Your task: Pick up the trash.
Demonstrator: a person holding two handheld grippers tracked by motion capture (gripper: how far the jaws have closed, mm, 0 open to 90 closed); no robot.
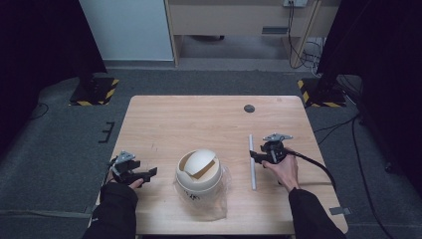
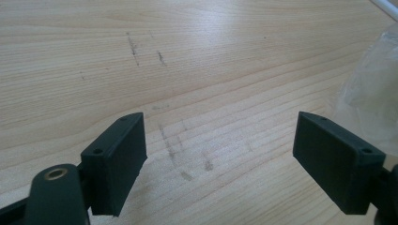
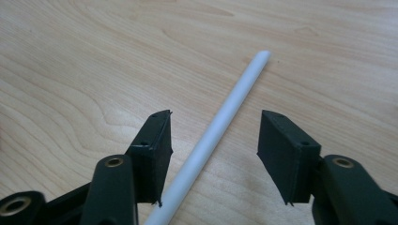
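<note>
On the bench (image 1: 164, 119), right of the domed bin (image 1: 198, 174), a thin white rod (image 3: 216, 131) lies between the right gripper (image 3: 213, 159)'s wide-open, empty jaws, likely light, stiff and slippery, best pinched mid-length; the left gripper (image 2: 220, 154) gapes empty.

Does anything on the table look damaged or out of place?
Little stands out. The small bin has its swing lid tilted partly open, and its clear liner hangs loose outside. The white rod lies flat between the open right gripper jaws.
</note>
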